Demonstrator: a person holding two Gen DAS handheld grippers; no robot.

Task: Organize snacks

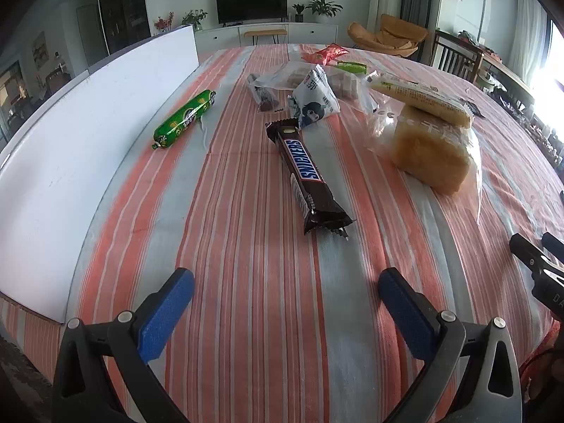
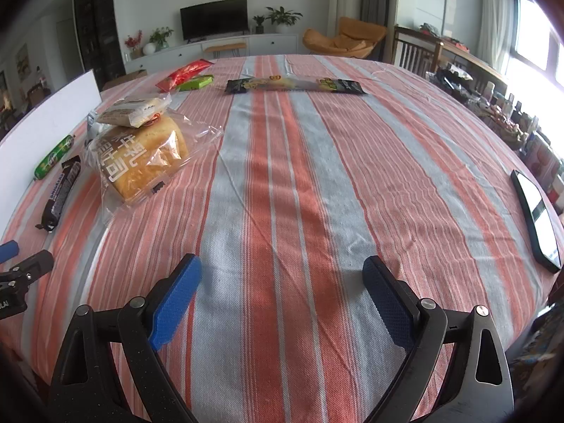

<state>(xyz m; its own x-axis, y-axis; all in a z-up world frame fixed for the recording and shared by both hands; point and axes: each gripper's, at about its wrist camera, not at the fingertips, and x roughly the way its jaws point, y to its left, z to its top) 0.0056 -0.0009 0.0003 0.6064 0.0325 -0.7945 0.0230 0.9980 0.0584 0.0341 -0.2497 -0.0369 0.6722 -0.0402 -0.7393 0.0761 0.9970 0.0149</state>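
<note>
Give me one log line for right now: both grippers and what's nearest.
left hand-held gripper: open, empty, Snickers bar ahead | right hand-held gripper: open, empty, over bare tablecloth | bagged bread: untouched

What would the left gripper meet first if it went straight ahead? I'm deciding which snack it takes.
Most likely the Snickers bar, whose near crimped end lies just ahead between the open left gripper fingers' line. Only bare striped tablecloth lies before it; depth is uncertain.
</note>
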